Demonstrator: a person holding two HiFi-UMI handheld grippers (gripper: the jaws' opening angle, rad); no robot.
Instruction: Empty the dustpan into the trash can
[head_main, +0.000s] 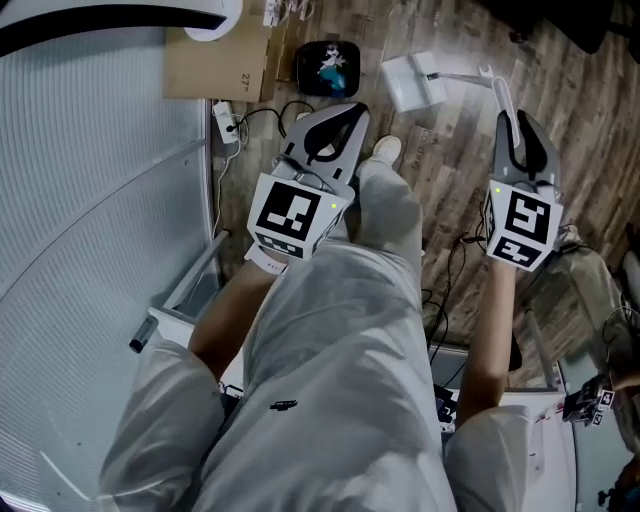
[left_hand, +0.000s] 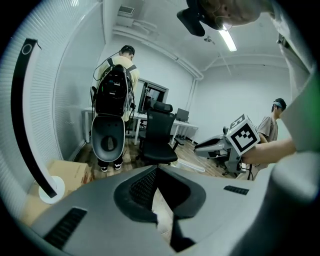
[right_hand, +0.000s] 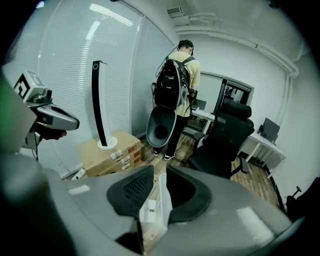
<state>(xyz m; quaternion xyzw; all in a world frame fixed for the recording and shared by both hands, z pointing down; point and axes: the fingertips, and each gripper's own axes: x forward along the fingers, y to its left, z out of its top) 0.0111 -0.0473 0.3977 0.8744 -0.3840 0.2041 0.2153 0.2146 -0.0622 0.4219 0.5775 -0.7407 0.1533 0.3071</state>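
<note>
A white dustpan (head_main: 413, 80) hangs over the wood floor ahead of my feet. Its long handle (head_main: 492, 88) runs back into my right gripper (head_main: 513, 120), which is shut on it. In the right gripper view the white handle (right_hand: 161, 197) sits pinched between the dark pads (right_hand: 134, 187). My left gripper (head_main: 343, 115) is shut and empty, with only floor showing past its tips (left_hand: 159, 172). A black trash can (head_main: 328, 66) holding something blue and white stands just beyond the left gripper, to the left of the dustpan.
A cardboard box (head_main: 215, 60) and a power strip (head_main: 225, 120) with cables lie by the ribbed wall at left. A black office chair (right_hand: 225, 140) and a person with a backpack (right_hand: 175, 85) stand ahead. A second person (left_hand: 272, 127) stands at right.
</note>
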